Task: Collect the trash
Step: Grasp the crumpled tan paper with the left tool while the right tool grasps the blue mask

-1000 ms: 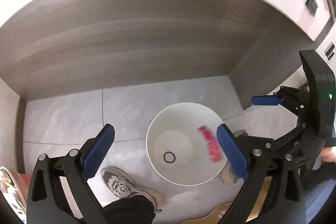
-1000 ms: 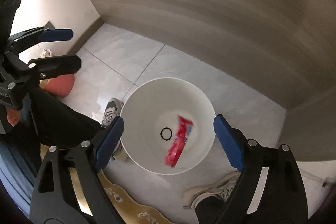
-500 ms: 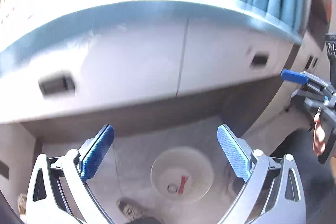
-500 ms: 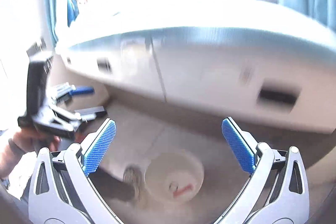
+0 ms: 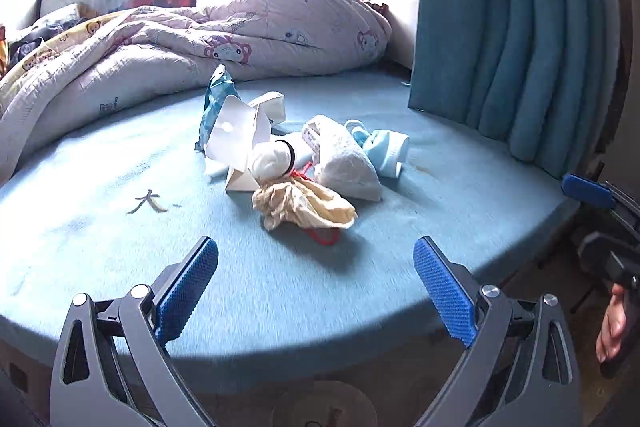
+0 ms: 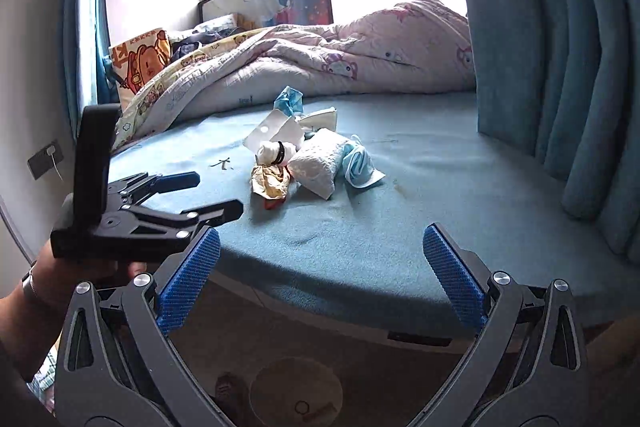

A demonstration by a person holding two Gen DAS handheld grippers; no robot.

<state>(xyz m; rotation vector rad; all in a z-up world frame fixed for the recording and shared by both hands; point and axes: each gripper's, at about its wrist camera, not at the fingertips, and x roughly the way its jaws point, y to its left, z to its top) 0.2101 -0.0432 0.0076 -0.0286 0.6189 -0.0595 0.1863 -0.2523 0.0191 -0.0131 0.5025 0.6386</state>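
Observation:
A heap of trash lies on the blue bed: crumpled tan paper (image 5: 304, 205), a white tissue pack (image 5: 346, 165), a blue face mask (image 5: 380, 147), a white cardboard piece (image 5: 236, 135) and a blue wrapper (image 5: 216, 95). My left gripper (image 5: 315, 245) is open and empty, just short of the tan paper. My right gripper (image 6: 322, 231) is open wide with nothing between its pads, over the bed's near edge, facing the same heap (image 6: 304, 159). The left gripper (image 6: 218, 191) shows at its left. Below both, the white bin (image 6: 296, 391) stands on the floor.
A rumpled quilt (image 5: 200, 39) fills the back of the bed. Teal curtains (image 5: 500, 27) hang at the right. A small dark scrap (image 5: 150, 203) lies left of the heap. The bed's wooden base (image 6: 360, 331) runs under the mattress edge.
Both grippers rose from over the bin up to bed level. The red wrapper dropped into the bin. The bed and its trash heap came into view.

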